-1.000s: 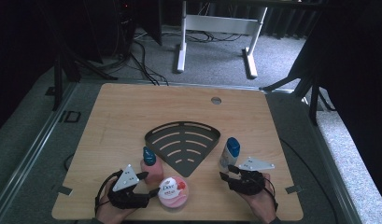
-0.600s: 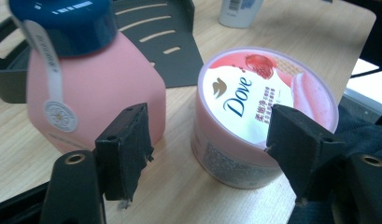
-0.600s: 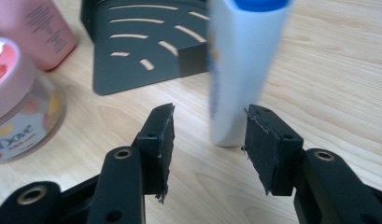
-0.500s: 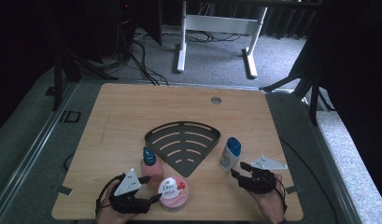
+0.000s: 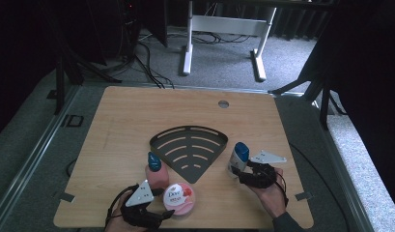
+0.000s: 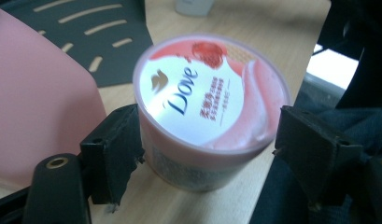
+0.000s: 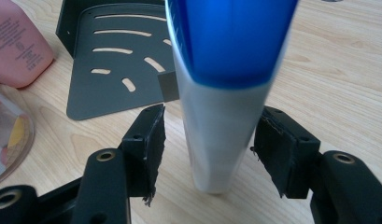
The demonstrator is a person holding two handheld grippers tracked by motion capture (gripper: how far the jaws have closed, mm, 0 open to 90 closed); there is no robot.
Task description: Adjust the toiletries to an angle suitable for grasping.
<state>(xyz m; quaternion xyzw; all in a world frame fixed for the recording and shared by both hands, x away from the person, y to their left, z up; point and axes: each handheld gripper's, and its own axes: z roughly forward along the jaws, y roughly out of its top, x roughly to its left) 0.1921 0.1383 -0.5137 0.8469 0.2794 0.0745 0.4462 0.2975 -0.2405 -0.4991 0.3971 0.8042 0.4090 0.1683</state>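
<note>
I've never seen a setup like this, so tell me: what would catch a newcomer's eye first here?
Probably the two black hand-held grippers at the near edge of the wooden table. The left gripper has its jaws open around a pink Dove tub, while the right gripper straddles an upright white bottle with a blue cap, jaws open. Between them lies a dark fan-shaped slotted rack, with a pink bottle at its left.

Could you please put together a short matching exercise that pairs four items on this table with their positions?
1. Dove tub
2. blue-capped white bottle
3. pink bottle
4. black slotted corner shelf

a. flat at the table's middle
b. between the right gripper's open jaws
c. just behind the tub
d. between the left gripper's open jaws

Pairs: 1-d, 2-b, 3-c, 4-a
</note>
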